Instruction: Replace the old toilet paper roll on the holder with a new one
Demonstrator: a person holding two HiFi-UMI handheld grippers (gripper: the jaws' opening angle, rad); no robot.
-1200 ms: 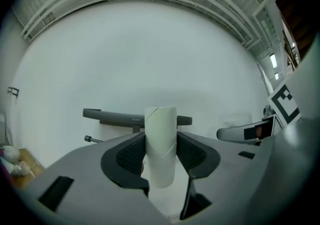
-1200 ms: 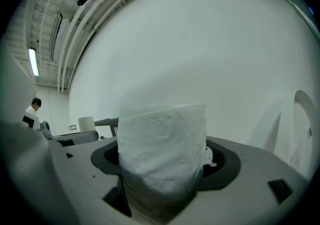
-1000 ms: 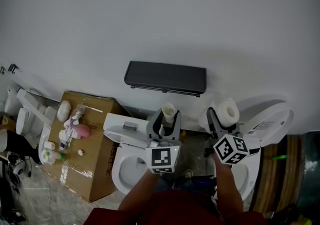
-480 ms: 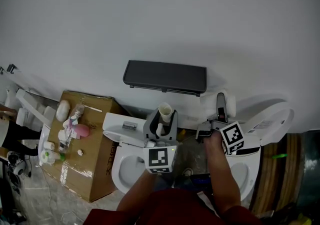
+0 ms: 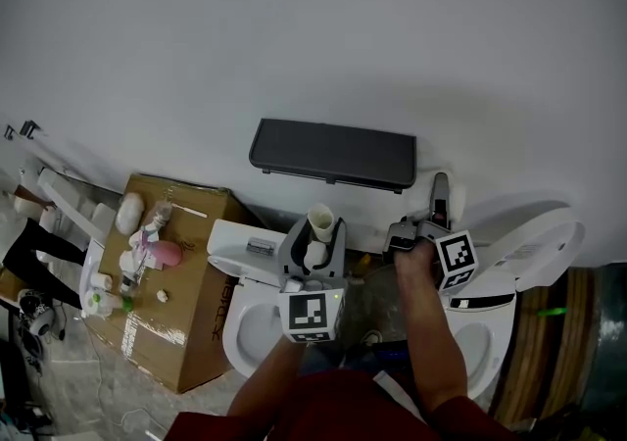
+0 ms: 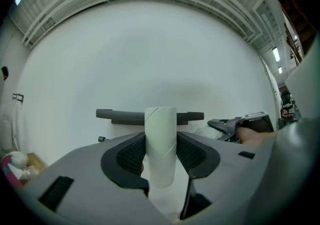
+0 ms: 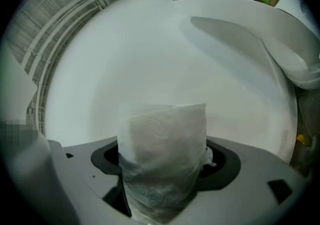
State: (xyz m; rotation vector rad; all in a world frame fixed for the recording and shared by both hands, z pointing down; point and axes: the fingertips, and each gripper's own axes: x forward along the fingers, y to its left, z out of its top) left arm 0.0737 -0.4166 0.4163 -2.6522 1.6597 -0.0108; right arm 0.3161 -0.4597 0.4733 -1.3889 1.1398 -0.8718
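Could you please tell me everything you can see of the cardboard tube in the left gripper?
The cardboard tube is a bare, pale core with a spiral seam and no paper on it. It stands upright between the left gripper's ribbed black pads, which press its two sides. Its open top shows in the head view. Behind it, on the white wall, is a dark shelf.
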